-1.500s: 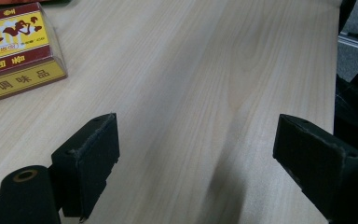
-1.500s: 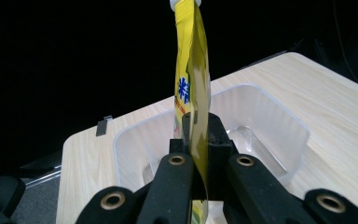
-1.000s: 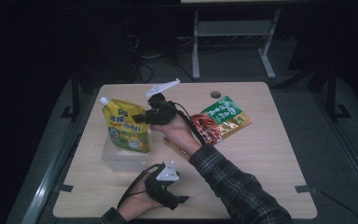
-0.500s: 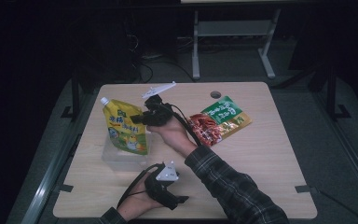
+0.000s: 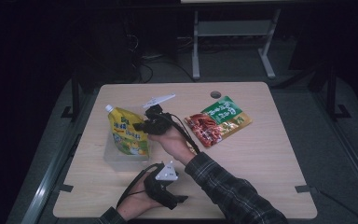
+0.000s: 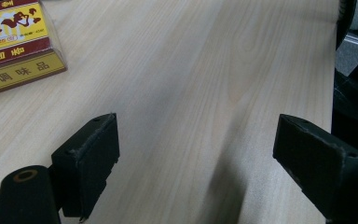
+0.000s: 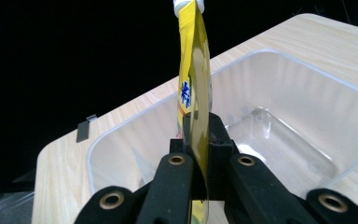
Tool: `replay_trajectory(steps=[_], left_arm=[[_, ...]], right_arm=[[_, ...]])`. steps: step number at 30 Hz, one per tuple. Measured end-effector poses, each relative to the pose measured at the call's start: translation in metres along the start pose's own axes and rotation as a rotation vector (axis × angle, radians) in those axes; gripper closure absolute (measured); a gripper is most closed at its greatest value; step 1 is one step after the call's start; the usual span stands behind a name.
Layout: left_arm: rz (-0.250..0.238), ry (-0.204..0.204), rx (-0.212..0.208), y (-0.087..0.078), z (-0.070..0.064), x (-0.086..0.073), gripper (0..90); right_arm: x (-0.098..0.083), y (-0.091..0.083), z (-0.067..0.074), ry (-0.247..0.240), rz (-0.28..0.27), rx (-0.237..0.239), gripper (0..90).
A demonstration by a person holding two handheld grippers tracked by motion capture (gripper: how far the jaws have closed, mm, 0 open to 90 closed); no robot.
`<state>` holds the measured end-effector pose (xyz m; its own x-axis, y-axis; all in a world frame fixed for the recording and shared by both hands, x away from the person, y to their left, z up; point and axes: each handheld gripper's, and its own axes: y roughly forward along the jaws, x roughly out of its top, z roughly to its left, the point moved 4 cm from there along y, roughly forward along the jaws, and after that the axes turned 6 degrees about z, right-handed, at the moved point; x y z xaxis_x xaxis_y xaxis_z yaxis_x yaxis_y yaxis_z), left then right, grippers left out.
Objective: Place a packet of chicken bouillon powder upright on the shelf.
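The room is dark, and a light wooden bench stands in the middle of it, with a grey floor and the legs of another piece of furniture behind. A round hole is cut in the bench near its far edge.

On the left part of the bench stands a clear plastic container. Above it the right gripper holds a yellow spouted pouch with a white cap at its top corner. In the right gripper view its black fingers are closed tight on the thin edge of the pouch, which hangs upright over the open container, its cap pointing up and away. The container is empty inside as far as this view shows. The person's right hand comes across from a plaid sleeve to hold this gripper.

To the right of the hand, a red and green snack packet lies flat on the bench, well apart from the container.

The left gripper rests low near the front edge of the bench, held by the person's left hand. In the left gripper view its fingers stand wide apart with nothing between them, only bare wood under them. A corner of the packet with red and yellow print shows at the upper left of that view.
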<state>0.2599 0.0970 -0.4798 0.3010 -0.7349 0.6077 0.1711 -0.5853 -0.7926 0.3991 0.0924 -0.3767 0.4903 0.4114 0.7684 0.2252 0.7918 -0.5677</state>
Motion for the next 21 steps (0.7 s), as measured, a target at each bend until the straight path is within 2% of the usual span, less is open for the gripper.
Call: replay_trajectory(steps=[6, 10, 12, 16, 17, 20, 21], left_arm=[[0.009, 0.002, 0.002, 0.000, 0.000, 0.000, 13.8], [0.009, 0.004, 0.003, 0.000, 0.000, -0.001, 13.8], [0.013, 0.008, 0.002, 0.000, 0.000, -0.001, 13.8], [0.013, 0.010, -0.001, 0.000, 0.000, -0.001, 13.8], [-0.001, -0.004, -0.003, 0.001, -0.001, 0.000, 13.7], [0.011, 0.008, -0.005, 0.000, 0.001, -0.001, 13.8], [-0.001, -0.008, -0.006, 0.001, 0.000, 0.000, 13.8]], right_arm=[[-0.001, 0.000, 0.003, 0.007, 0.002, 0.010, 89.2], [-0.005, 0.000, 0.006, -0.025, 0.026, 0.001, 87.2], [-0.008, -0.002, 0.006, -0.045, 0.031, 0.008, 82.6], [-0.009, -0.006, 0.006, -0.084, 0.041, -0.007, 71.6], [-0.009, -0.007, 0.005, -0.089, 0.045, -0.011, 68.0], [-0.010, -0.012, 0.003, -0.120, 0.048, -0.021, 57.6], [-0.010, -0.014, 0.003, -0.124, 0.052, -0.025, 54.9]])
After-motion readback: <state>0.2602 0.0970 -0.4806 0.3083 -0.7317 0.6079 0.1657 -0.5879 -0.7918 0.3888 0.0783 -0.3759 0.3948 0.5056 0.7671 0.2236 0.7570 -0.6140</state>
